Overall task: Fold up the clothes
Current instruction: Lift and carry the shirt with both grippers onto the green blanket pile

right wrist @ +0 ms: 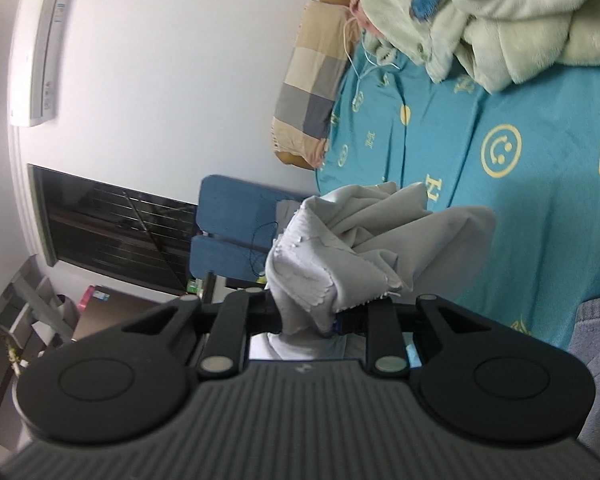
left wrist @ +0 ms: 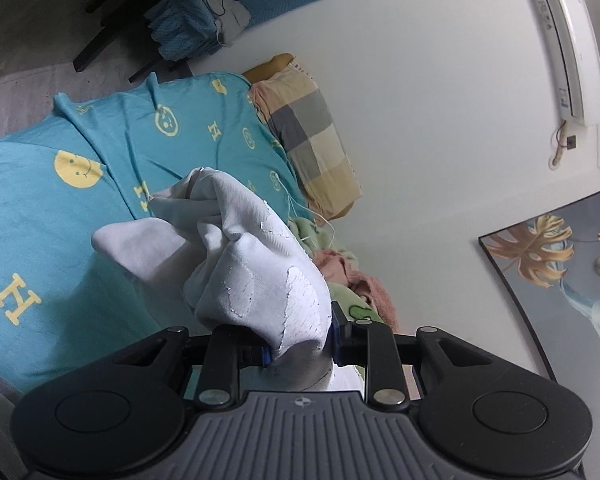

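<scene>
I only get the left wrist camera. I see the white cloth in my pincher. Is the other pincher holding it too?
Observer: Yes, the right gripper is shut on the white garment as well.
Operator: Is there anything dark on the wall?
Observer: Yes, a dark window sits below the air conditioner.
Operator: What's next to the window?
Observer: A blue chair, with a thin black cable hanging over it.
Operator: Is the green blanket big?
Observer: The green fleece blanket is a thick heap on the teal bedsheet, with a blue patch on it.
</scene>
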The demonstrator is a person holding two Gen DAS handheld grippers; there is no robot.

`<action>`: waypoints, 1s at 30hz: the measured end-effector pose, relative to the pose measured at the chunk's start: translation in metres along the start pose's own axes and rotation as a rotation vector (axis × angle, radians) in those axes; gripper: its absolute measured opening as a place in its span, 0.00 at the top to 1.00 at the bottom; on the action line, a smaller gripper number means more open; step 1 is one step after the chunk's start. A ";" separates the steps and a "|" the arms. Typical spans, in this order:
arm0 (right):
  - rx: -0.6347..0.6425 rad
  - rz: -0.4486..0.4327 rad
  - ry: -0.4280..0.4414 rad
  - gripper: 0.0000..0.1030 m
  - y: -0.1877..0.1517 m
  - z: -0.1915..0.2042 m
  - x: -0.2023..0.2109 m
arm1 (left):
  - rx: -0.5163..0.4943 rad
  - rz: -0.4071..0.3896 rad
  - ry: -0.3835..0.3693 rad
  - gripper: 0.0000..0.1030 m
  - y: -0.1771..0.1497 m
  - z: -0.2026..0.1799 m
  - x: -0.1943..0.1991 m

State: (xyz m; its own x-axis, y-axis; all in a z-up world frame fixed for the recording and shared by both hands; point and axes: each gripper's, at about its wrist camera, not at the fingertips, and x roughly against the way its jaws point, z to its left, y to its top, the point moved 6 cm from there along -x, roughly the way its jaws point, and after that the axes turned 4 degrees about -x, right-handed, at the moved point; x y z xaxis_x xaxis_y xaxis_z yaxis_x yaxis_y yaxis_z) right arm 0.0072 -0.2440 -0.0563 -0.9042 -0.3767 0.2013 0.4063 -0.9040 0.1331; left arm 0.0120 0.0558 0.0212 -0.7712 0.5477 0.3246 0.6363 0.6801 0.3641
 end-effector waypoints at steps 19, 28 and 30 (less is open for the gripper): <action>0.063 -0.169 -0.022 0.76 0.214 0.052 0.009 | -0.067 0.181 -0.115 0.74 -0.017 -0.177 -0.226; 0.374 -0.414 -0.073 0.76 0.353 0.132 0.105 | -0.209 0.314 -0.389 0.73 -0.109 -0.285 -0.353; 0.431 -0.436 -0.156 0.76 0.359 0.115 0.121 | -0.248 0.369 -0.388 0.72 -0.142 -0.270 -0.371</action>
State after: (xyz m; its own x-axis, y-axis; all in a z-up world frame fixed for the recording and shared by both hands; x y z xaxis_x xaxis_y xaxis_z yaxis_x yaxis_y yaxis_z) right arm 0.0589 -0.5904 0.1269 -0.9820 0.0708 0.1751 0.0511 -0.7928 0.6073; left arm 0.2135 -0.3751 0.0849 -0.4193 0.8965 0.1429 0.8143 0.3017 0.4959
